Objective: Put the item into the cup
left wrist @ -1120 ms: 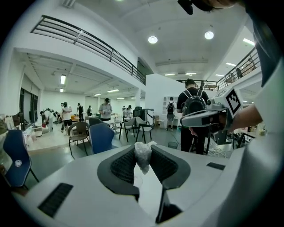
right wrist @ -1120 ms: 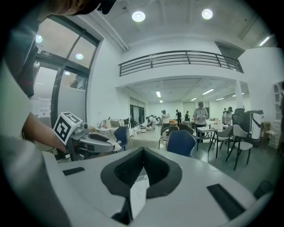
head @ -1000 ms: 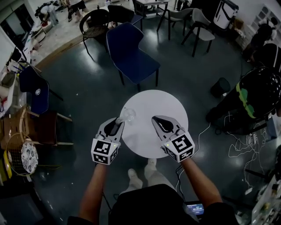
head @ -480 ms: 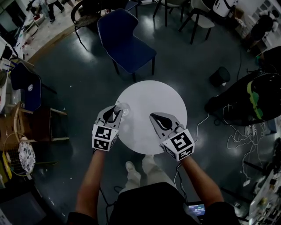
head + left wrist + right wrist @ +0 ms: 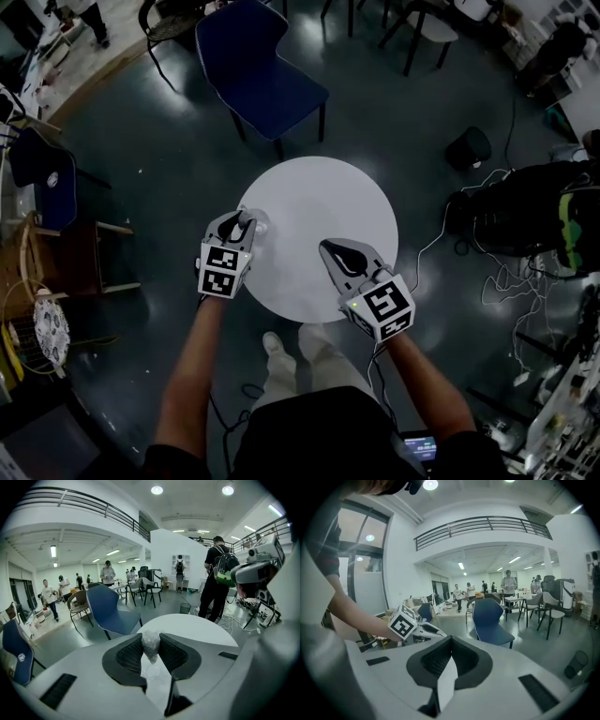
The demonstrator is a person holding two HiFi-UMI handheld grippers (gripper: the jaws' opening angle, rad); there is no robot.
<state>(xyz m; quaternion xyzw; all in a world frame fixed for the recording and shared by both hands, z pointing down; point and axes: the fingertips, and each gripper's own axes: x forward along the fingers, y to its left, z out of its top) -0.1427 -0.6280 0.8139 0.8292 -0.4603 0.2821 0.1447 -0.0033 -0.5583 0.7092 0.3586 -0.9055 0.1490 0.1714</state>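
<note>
A round white table (image 5: 319,202) stands below me. My left gripper (image 5: 245,226) hovers at its left edge, shut on a crumpled clear item (image 5: 151,643) that shows between its pads in the left gripper view. A clear cup (image 5: 259,222) stands on the table right at that gripper's tips; in the left gripper view it shows only as a faint outline under the item. My right gripper (image 5: 339,260) hovers over the near right part of the table. Its jaws (image 5: 450,657) meet with nothing between them.
A blue chair (image 5: 258,66) stands just beyond the table. A black bin (image 5: 467,147) and loose cables (image 5: 506,281) lie on the floor to the right. A person with a backpack (image 5: 220,581) stands past the table. A shelf with clutter (image 5: 37,319) is at the left.
The left gripper with the item has edged up to the cup at the table's left edge. The right gripper has held its place over the table. My head view has shifted.
</note>
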